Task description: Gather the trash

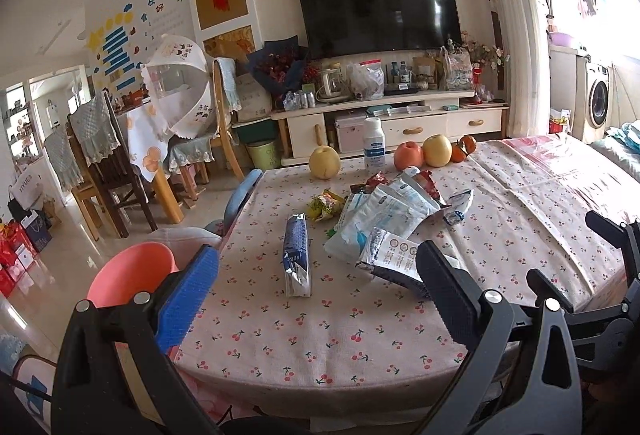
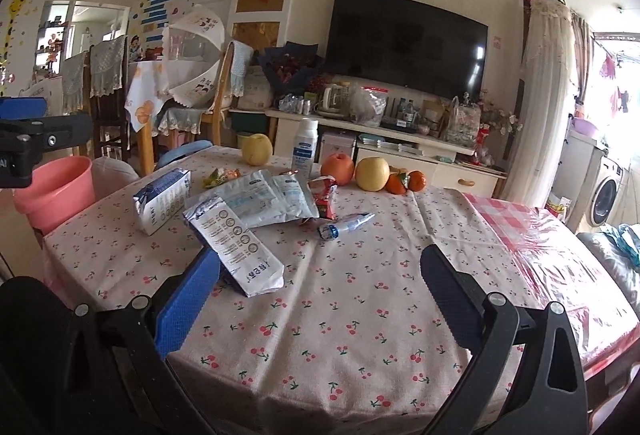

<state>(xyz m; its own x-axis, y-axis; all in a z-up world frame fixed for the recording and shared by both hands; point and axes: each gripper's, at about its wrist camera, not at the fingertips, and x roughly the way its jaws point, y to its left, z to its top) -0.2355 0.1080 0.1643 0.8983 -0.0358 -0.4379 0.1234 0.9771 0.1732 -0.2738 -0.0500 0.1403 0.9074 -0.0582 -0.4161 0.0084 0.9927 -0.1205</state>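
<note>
Trash lies in the middle of the cherry-print table (image 1: pixel 320 335): a blue-and-white carton (image 1: pixel 297 255) (image 2: pixel 162 201), a flattened carton with round icons (image 1: pixel 390 255) (image 2: pixel 236 247), a pile of white packets (image 1: pixel 380 215) (image 2: pixel 260 201), a yellow-green wrapper (image 1: pixel 326 205) (image 2: pixel 220 177), a red wrapper (image 1: pixel 376 181) (image 2: pixel 324 195) and a crushed small bottle (image 1: pixel 458 207) (image 2: pixel 346 225). A pink bin (image 1: pixel 128 271) (image 2: pixel 56 191) stands off the table's left edge. My left gripper (image 1: pixel 316 251) hovers open near the blue carton. My right gripper (image 2: pixel 320 255) is open and empty, right of the flattened carton.
At the table's far edge stand a pear (image 1: pixel 324 162), an apple (image 1: pixel 408 155), a yellow apple (image 1: pixel 437 150), tangerines (image 1: pixel 464 147) and a white bottle (image 1: pixel 374 147). A blue chair back (image 1: pixel 240 195) sits at the left edge. Dining chairs and a TV cabinet (image 1: pixel 400 119) lie beyond.
</note>
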